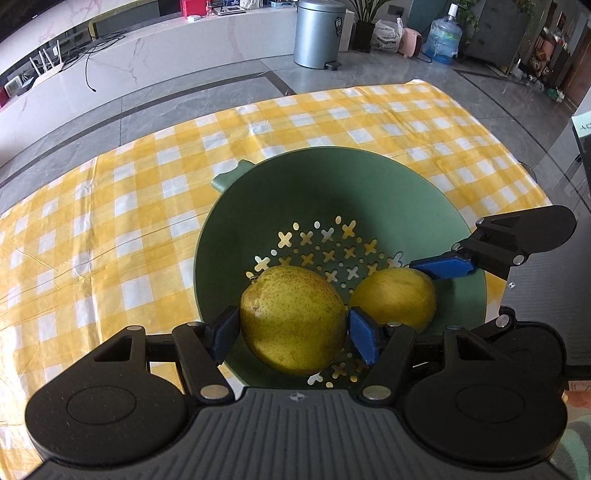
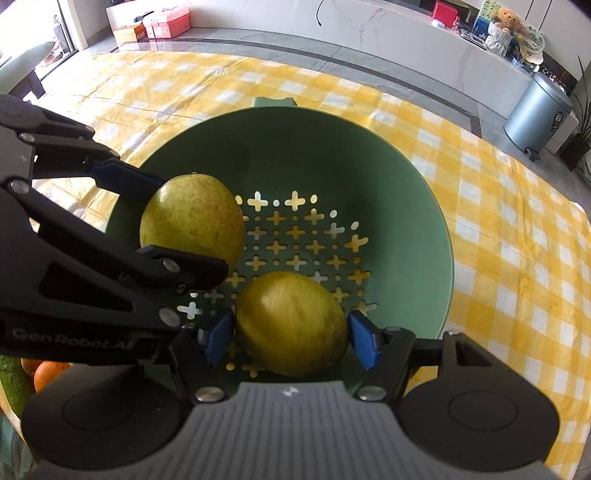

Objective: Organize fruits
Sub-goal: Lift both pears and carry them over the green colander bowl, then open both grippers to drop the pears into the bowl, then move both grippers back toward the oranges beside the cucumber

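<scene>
My left gripper (image 1: pixel 293 332) hides the near rim of the green colander (image 1: pixel 436 206); its blue pads are clamped on the speckled pear (image 1: pixel 291 319), held inside the colander on the left; my right gripper (image 2: pixel 291 338) is clamped on the lemon (image 2: pixel 291 328) just beside the pear, low over the perforated floor; oranges (image 2: pixel 44 371) peek out, mostly cut off, left of the colander; the checked tabletop (image 1: pixel 110 221) carries the colander; a bin (image 1: pixel 319 33) stands well beyond.
</scene>
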